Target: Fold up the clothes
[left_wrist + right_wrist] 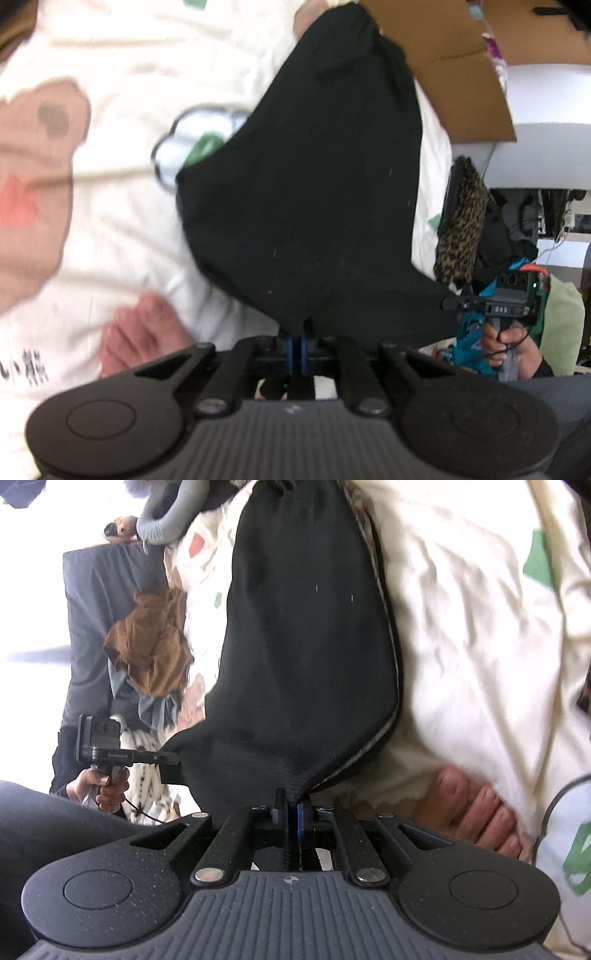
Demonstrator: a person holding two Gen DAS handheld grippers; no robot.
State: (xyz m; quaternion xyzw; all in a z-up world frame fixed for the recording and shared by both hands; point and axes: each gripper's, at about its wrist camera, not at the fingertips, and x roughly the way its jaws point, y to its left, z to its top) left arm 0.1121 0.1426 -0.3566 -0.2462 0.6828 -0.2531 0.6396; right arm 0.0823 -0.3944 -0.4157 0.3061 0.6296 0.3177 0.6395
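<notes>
At the left of the left wrist view I see a cream bed sheet [122, 206] printed with a brown bear and a cloud outline, and a bare foot [144, 332] resting on it at lower left. In the middle, my left gripper [298, 341] has its fingers pinched shut on a low edge of the black garment [306, 192], which hangs slack and drapes away toward the top of the frame. At far right the right gripper [452, 303] grips another edge of the same cloth, in front of a heap of clothes that includes a leopard-print piece [461, 221]; a cardboard box [443, 62] sits at upper right.

In the right wrist view, a crumpled brown garment [151, 650] lies at the left; in the centre the fingers are shut on a ribbed hem of the black garment, a fine matte knit with a pale piped seam along its right edge.

I judge the piece is held up between both grippers, off the bed. No crease shows, so this could be spreading it out or carrying one edge over.
</notes>
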